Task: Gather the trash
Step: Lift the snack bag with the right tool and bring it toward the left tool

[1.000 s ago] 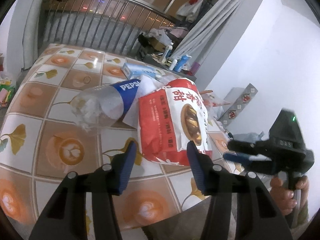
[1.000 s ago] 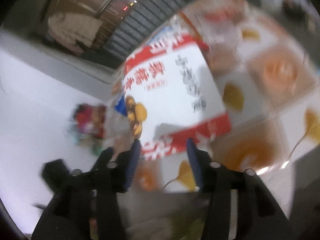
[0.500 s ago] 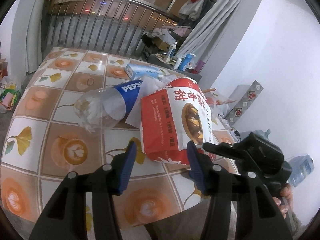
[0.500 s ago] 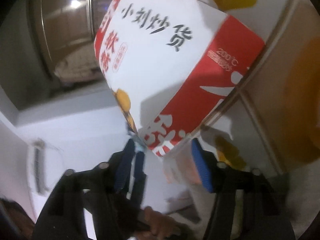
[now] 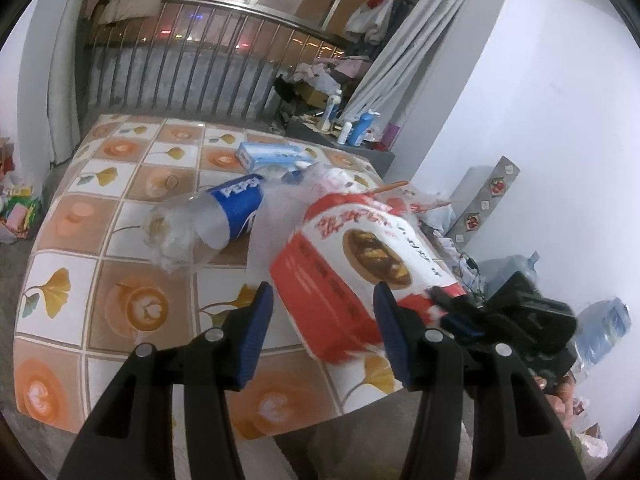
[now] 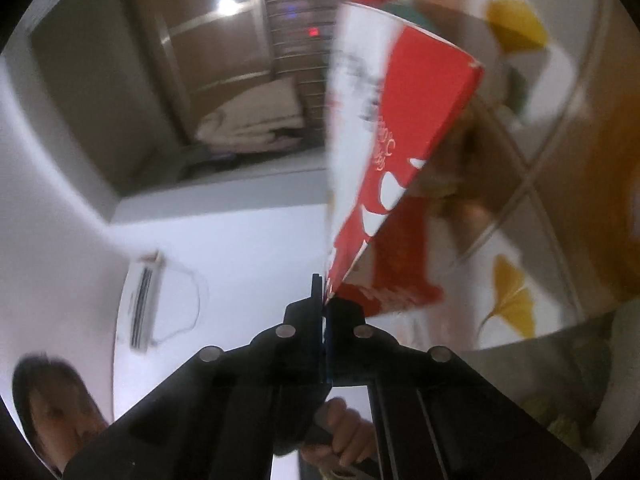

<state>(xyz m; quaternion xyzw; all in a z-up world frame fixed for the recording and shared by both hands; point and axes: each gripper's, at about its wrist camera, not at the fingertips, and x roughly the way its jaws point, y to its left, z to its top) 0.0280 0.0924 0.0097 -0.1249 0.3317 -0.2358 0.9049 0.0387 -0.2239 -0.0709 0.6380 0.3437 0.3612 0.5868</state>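
A red and white snack bag [image 5: 360, 264] lies tilted on the tiled table [image 5: 120, 208], its near end lifted off the surface. My right gripper [image 6: 325, 300] is shut on the bag's bottom corner [image 6: 340, 276]; in the left wrist view that gripper [image 5: 448, 308] shows at the bag's right end. My left gripper [image 5: 324, 328] hovers open just in front of the bag, with nothing between its blue pads [image 5: 256, 332]. An empty Pepsi bottle [image 5: 208, 220] lies on its side left of the bag. A blue and white box [image 5: 272, 156] sits behind it.
Crumpled clear plastic [image 5: 316, 184] and a wooden stick lie behind the bag. A railing [image 5: 200, 76] runs behind the table. Bottles and clutter stand on a low cabinet [image 5: 344, 132] at the back right. A person's hand [image 6: 344, 432] holds my right gripper.
My right gripper came in under the bag's near end and shut on its corner. The bag has tipped up and swung toward the right. My left gripper rose slightly, still open.
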